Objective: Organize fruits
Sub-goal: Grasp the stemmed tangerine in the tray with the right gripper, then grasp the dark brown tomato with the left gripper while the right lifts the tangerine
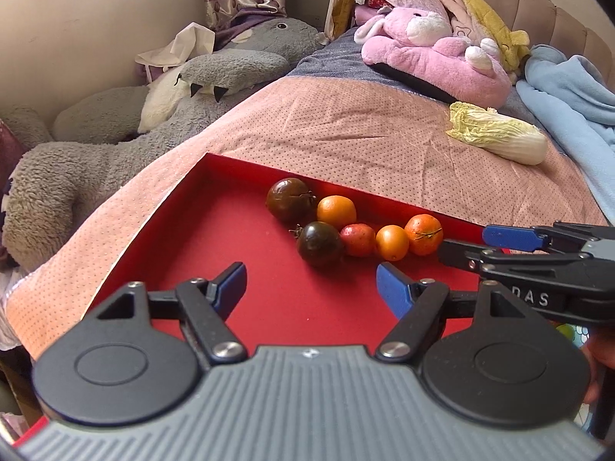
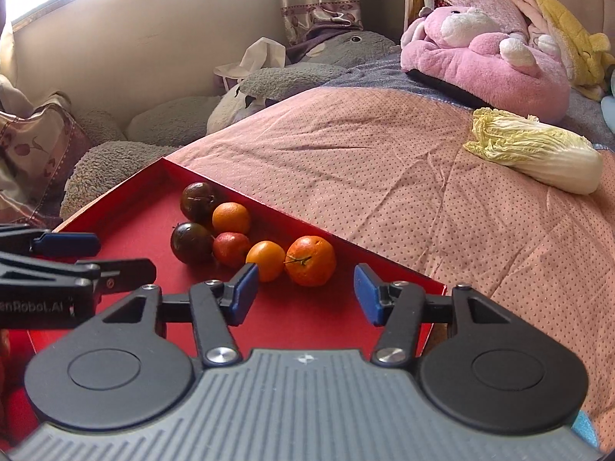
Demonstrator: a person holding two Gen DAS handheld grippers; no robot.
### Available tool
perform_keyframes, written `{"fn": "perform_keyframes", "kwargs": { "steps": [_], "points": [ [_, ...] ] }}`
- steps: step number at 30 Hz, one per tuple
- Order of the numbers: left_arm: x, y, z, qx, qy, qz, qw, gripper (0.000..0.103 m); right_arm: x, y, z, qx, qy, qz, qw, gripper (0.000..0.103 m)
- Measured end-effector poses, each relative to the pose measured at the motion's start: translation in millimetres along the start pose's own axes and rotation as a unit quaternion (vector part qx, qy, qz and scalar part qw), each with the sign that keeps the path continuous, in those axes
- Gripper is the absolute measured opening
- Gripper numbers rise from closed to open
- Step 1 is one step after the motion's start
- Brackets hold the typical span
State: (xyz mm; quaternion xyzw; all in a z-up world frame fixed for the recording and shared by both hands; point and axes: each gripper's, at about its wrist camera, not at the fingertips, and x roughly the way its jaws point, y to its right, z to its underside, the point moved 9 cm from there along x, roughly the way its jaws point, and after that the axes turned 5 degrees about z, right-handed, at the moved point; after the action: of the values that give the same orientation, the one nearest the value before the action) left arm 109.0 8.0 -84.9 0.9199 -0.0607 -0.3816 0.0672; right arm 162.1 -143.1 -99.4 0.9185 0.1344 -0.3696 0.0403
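Note:
A red tray lies on the pink bedspread. Several fruits sit along its far wall: two dark tomatoes, three oranges, the largest at the right end, and a small red fruit. My left gripper is open and empty, low over the tray just in front of the fruits. My right gripper is open and empty, just in front of the large orange. Each gripper shows at the edge of the other's view.
A napa cabbage lies on the bedspread to the right. Behind it are a pink plush rabbit and a blue blanket. A grey plush lies at the left by the wall.

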Motion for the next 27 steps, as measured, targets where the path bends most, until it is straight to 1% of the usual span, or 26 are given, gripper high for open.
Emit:
{"fn": "perform_keyframes", "kwargs": {
  "steps": [4, 11, 15, 16, 17, 19, 20, 22, 27],
  "points": [
    [6.2, 1.2, 0.2, 0.001, -0.007, 0.001, 1.0000, 0.076, 16.4, 0.5, -7.1, 0.045, -0.006, 0.004, 0.999, 0.061],
    [12.1, 0.2, -0.6, -0.005, -0.015, 0.006, 0.9998, 0.076, 35.6, 0.9, -4.1, 0.087, -0.016, 0.024, 0.996, 0.061],
    [16.3, 0.2, -0.5, -0.008, -0.023, 0.010, 0.9997, 0.076, 45.5, 5.8, -2.1, 0.123, -0.021, 0.017, 0.992, 0.061],
    [17.2, 0.3, -0.3, -0.008, -0.024, 0.011, 0.9996, 0.076, 47.0, 7.3, -2.9, 0.129, -0.021, 0.014, 0.991, 0.059],
    [18.9, 0.9, 0.0, -0.008, -0.026, 0.011, 0.9996, 0.076, 48.2, 7.4, -4.1, 0.130, -0.020, 0.010, 0.991, 0.057],
    [20.4, 1.1, 0.7, -0.007, -0.029, 0.012, 0.9995, 0.076, 48.7, 7.3, -6.4, 0.122, -0.021, 0.012, 0.992, 0.042],
    [21.2, 1.1, 0.8, -0.008, -0.030, 0.012, 0.9994, 0.076, 48.5, 7.3, -6.3, 0.115, -0.022, 0.011, 0.993, 0.041],
    [23.3, 0.5, 1.7, -0.010, -0.034, 0.013, 0.9993, 0.076, 46.2, 9.0, -3.9, 0.110, -0.021, 0.006, 0.994, 0.041],
    [27.2, -3.4, 4.7, -0.020, -0.045, 0.009, 0.9987, 0.076, 31.2, 16.2, 2.8, 0.088, -0.019, 0.008, 0.996, 0.041]
  ]
}}
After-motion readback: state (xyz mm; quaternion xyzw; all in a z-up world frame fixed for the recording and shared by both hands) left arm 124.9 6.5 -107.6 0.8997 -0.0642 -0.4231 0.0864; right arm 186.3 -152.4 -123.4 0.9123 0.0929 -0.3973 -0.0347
